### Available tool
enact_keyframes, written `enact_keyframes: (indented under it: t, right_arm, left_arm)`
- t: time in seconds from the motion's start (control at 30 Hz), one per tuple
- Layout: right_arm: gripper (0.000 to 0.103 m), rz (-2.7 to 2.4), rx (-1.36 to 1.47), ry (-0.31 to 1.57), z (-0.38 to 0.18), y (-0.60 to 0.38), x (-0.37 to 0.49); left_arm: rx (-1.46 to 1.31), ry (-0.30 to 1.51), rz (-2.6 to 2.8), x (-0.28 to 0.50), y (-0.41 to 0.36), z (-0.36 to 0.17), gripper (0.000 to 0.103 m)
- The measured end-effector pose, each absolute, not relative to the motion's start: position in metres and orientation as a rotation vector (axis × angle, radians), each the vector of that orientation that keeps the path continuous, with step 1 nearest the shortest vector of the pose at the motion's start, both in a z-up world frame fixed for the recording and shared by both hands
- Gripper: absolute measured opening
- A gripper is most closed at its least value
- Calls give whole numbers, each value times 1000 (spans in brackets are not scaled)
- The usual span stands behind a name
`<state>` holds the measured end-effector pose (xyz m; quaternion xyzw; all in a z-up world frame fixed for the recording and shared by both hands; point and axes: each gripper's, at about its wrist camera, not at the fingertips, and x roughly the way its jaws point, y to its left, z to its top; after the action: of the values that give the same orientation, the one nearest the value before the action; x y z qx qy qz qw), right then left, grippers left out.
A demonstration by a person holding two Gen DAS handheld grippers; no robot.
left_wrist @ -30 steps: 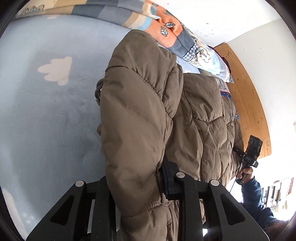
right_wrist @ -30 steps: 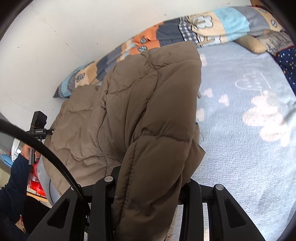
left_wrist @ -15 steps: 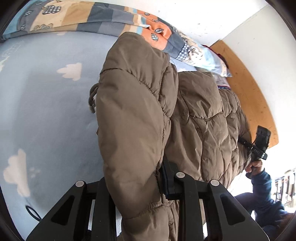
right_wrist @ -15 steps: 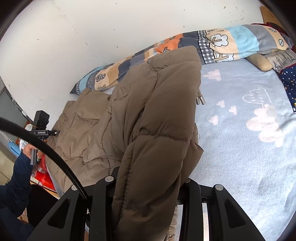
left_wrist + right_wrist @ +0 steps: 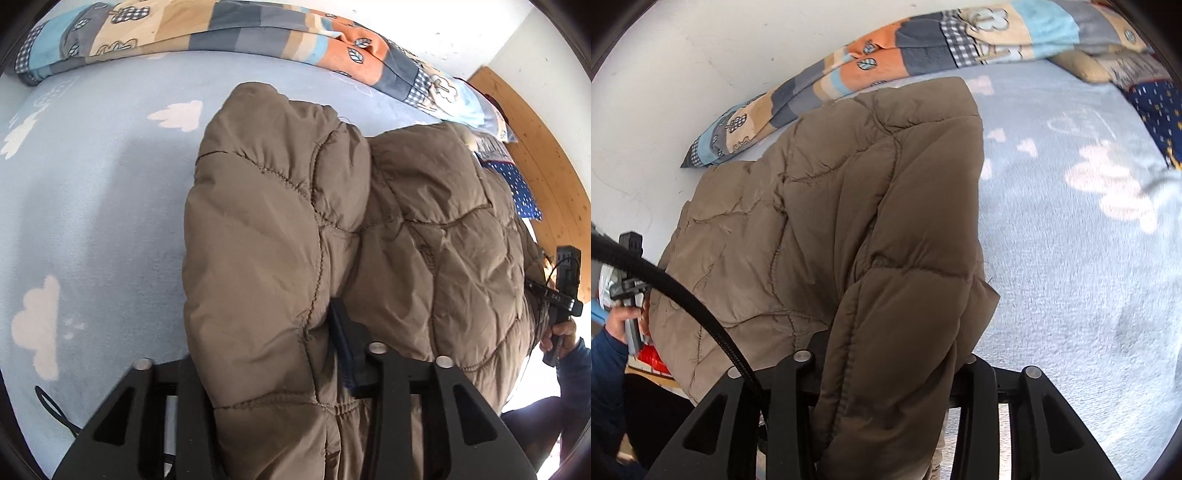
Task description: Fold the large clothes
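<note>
A large brown quilted puffer jacket (image 5: 369,240) hangs between my two grippers above a light blue bed. My left gripper (image 5: 269,354) is shut on one thick edge of the jacket; the cloth bulges over its fingers. My right gripper (image 5: 886,354) is shut on the other edge of the jacket (image 5: 831,221), which drapes over its jaws. In the left wrist view the right gripper (image 5: 565,284) shows at the far right, held in a hand. In the right wrist view the left gripper (image 5: 629,266) shows at the far left.
The blue bedsheet (image 5: 92,221) has white cloud prints. A patchwork quilt (image 5: 221,33) lies rolled along the wall. A wooden headboard (image 5: 532,136) and a dotted navy cloth (image 5: 1156,99) are at the bed's end. A black cable (image 5: 683,295) crosses the right wrist view.
Both grippers have moved forward over the bed and lower with the jacket still held. The jacket's far fold has come down closer to the sheet.
</note>
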<state>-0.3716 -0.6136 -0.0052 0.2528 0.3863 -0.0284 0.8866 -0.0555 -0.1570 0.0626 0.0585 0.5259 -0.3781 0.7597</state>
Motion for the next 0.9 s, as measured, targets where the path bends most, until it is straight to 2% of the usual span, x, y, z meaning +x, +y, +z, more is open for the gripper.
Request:
enact_keyframes:
  t: [0.1, 0.17, 0.37, 0.57, 0.6, 0.63, 0.7, 0.9]
  right_arm:
    - [67, -94, 591, 825, -15, -625, -374]
    - [72, -115, 623, 835, -14, -629, -378]
    - [72, -275, 596, 757, 19, -627, -420]
    - [72, -507, 519, 562, 68, -592, -482]
    - [73, -499, 508, 534, 71, -577, -486]
    - [72, -485, 492, 518, 73, -561, -486]
    - [72, -439, 443, 520, 71, -523, -479]
    - [68, -375, 306, 561, 42, -433, -446]
  left_arm:
    - [65, 1172, -801, -48, -148, 58, 63]
    - [31, 1189, -803, -44, -143, 59, 64]
    - [-51, 1092, -738, -42, -101, 94, 70]
    - [-33, 827, -583, -92, -75, 148, 70]
    - [2, 765, -582, -117, -82, 156, 73]
    - [26, 727, -579, -134, -88, 158, 80]
    - [86, 669, -562, -178, -103, 152, 85]
    - [246, 766, -593, -249, -164, 91, 85]
